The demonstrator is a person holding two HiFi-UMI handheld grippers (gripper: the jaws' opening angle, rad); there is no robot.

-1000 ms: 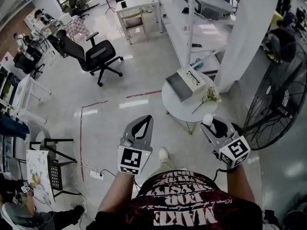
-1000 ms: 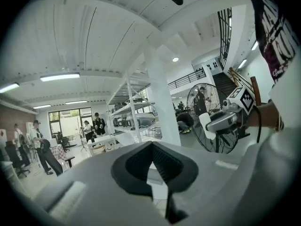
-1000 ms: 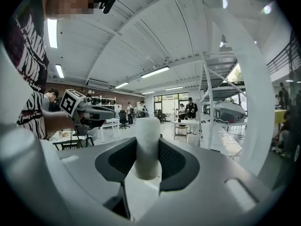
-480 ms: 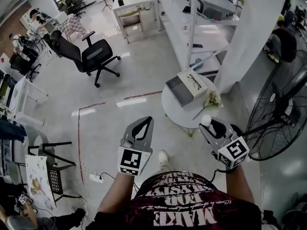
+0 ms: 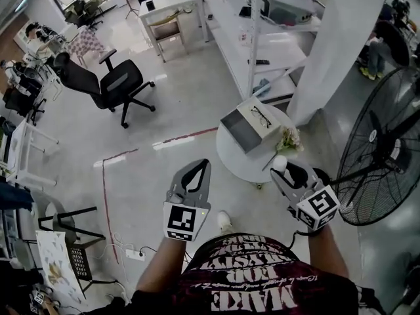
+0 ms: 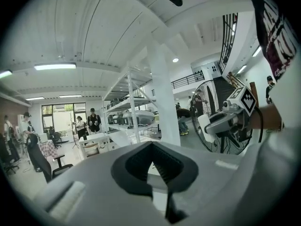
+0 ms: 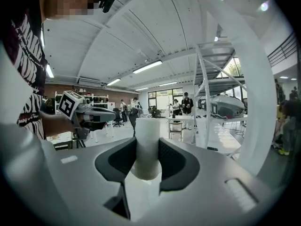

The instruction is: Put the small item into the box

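Both my forearms reach forward from my torso [image 5: 252, 274]. The left hand-held gripper [image 5: 202, 165] sits ahead of the torso's left side, its jaws together with nothing between them. The right hand-held gripper [image 5: 283, 170], ahead of the torso's right side, clamps a small white item [image 7: 147, 145].

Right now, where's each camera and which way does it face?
Head view: on head, steeply down at round table, box; forearms, shirt, left gripper, right gripper show.
Left gripper view: along shut jaws toward shelving; right forearm shows.
Right gripper view: along jaws clamping white item; left forearm shows.
Shared: each gripper view shows the other gripper.
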